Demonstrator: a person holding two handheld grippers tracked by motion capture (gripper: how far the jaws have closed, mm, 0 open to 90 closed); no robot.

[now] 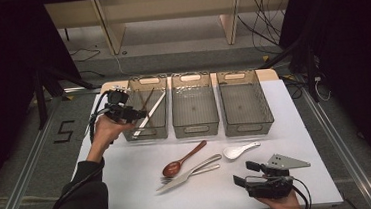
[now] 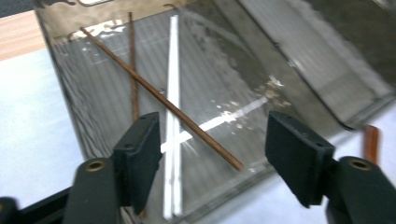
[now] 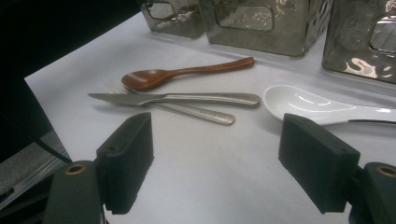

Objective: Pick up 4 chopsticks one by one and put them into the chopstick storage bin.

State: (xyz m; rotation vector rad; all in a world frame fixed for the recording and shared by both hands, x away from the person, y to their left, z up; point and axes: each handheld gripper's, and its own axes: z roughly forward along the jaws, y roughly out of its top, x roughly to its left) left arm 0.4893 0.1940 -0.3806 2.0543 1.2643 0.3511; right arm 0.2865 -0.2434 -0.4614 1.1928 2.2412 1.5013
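Three clear plastic bins stand in a row at the back of the white table. The left bin (image 1: 148,134) holds a pair of white chopsticks (image 2: 173,93) and two brown chopsticks (image 2: 187,119) lying crossed. My left gripper (image 1: 133,114) hovers at that bin's left edge, and its jaws (image 2: 215,140) are open with nothing between them. On the table in front lie a wooden spoon (image 1: 184,160), a steel knife (image 1: 191,173) across a fork (image 1: 206,170), and a white ceramic spoon (image 1: 240,151). My right gripper (image 1: 245,173) sits open and empty at the front right, pointing toward the cutlery (image 3: 187,98).
The middle bin (image 1: 196,128) and right bin (image 1: 248,128) look empty. Bare white tabletop (image 1: 129,179) lies at the front left. Beyond the table are wooden furniture legs and cables on the floor.
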